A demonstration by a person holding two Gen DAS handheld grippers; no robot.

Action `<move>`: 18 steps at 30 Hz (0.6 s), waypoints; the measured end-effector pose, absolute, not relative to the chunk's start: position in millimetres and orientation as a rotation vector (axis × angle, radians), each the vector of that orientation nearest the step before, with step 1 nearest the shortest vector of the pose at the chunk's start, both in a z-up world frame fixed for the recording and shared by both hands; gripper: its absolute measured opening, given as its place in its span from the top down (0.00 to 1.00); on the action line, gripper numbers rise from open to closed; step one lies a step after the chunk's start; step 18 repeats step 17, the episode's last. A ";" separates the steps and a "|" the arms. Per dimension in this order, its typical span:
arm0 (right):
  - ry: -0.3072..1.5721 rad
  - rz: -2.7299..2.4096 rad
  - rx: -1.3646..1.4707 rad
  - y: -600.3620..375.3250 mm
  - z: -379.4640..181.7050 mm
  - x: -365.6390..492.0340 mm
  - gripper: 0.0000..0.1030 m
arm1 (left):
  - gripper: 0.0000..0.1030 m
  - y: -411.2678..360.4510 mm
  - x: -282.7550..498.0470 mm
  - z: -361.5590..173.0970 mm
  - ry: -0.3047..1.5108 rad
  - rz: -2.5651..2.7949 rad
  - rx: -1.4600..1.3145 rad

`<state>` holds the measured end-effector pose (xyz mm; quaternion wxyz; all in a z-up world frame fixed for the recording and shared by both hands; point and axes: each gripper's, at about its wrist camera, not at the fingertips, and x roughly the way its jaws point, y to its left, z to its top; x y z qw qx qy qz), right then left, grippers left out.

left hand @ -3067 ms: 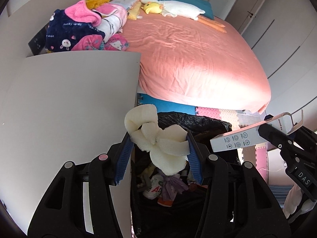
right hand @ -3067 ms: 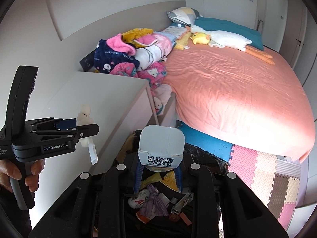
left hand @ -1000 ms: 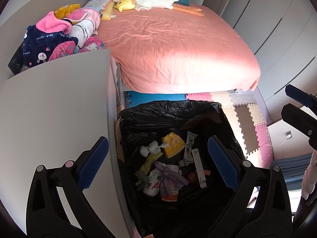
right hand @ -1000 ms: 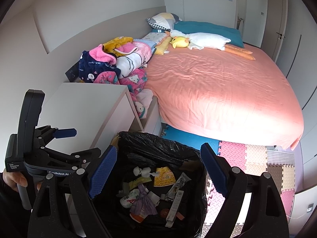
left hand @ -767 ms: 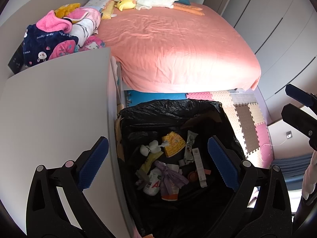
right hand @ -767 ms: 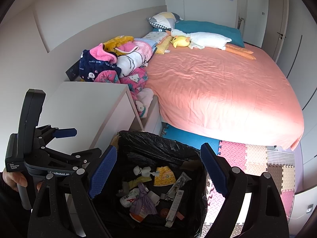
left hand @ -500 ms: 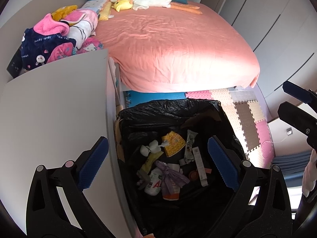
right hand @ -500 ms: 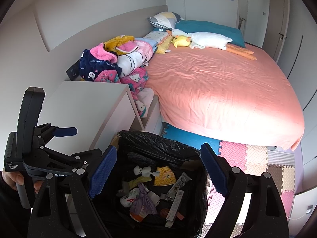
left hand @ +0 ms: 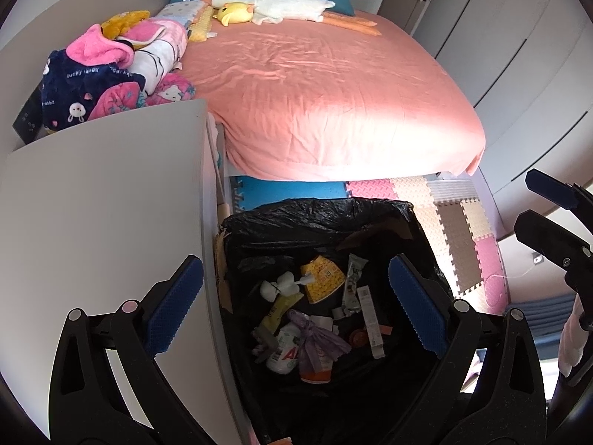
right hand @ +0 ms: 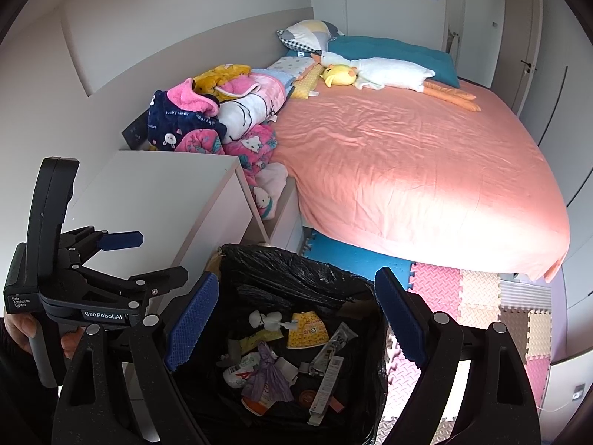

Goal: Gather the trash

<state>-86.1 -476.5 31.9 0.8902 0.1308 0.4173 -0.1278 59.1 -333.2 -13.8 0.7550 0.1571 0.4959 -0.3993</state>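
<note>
A bin lined with a black bag (left hand: 318, 218) (right hand: 292, 270) stands on the floor between a white bedside cabinet and the bed. Inside lie several pieces of trash: white foam (left hand: 278, 287) (right hand: 265, 319), a yellow wrapper (left hand: 320, 278) (right hand: 307, 330), a long white box (left hand: 370, 320) (right hand: 326, 378), a purple wad (left hand: 315, 337) (right hand: 267, 374). My left gripper (left hand: 296, 306) hangs open above the bin with nothing between its blue pads. My right gripper (right hand: 292, 322) is open and empty over the bin too. The left gripper (right hand: 122, 256) also shows in the right wrist view, held by a hand (right hand: 26, 328).
The white cabinet (left hand: 103, 204) (right hand: 163, 189) stands left of the bin. The bed with a pink sheet (left hand: 333, 92) (right hand: 407, 159) lies behind, with piled blankets (right hand: 215, 115) and plush toys (right hand: 374, 70). Foam floor mats (left hand: 444, 215) (right hand: 481, 296) lie to the right.
About three seconds ago the left gripper held white foam and the right held a small white box; both now lie in the bin. Over the last second nothing has moved.
</note>
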 end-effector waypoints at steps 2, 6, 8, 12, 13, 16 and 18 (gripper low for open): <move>0.866 -0.264 0.272 -476.5 32.0 -85.9 0.16 | 0.06 -333.7 59.4 -12.9 1.071 -0.863 0.350; 0.868 -0.263 0.271 -474.8 30.1 -86.5 0.16 | 0.06 -331.8 61.0 -10.1 1.046 -0.862 0.328; 0.868 -0.263 0.271 -474.9 29.6 -86.4 0.16 | 0.06 -330.7 62.8 -9.3 1.041 -0.851 0.319; 0.866 -0.262 0.271 -474.1 27.5 -87.0 0.16 | 0.06 -331.1 67.5 -12.5 1.068 -0.824 0.324; 0.867 -0.261 0.272 -473.9 26.0 -87.3 0.16 | 0.06 -331.5 68.6 -13.9 1.077 -0.822 0.329; 0.870 -0.258 0.269 -474.4 24.9 -85.0 0.16 | 0.06 -331.6 68.7 -15.8 1.083 -0.813 0.342; 0.871 -0.258 0.267 -473.9 24.1 -85.1 0.16 | 0.06 -331.1 68.0 -15.9 1.080 -0.814 0.346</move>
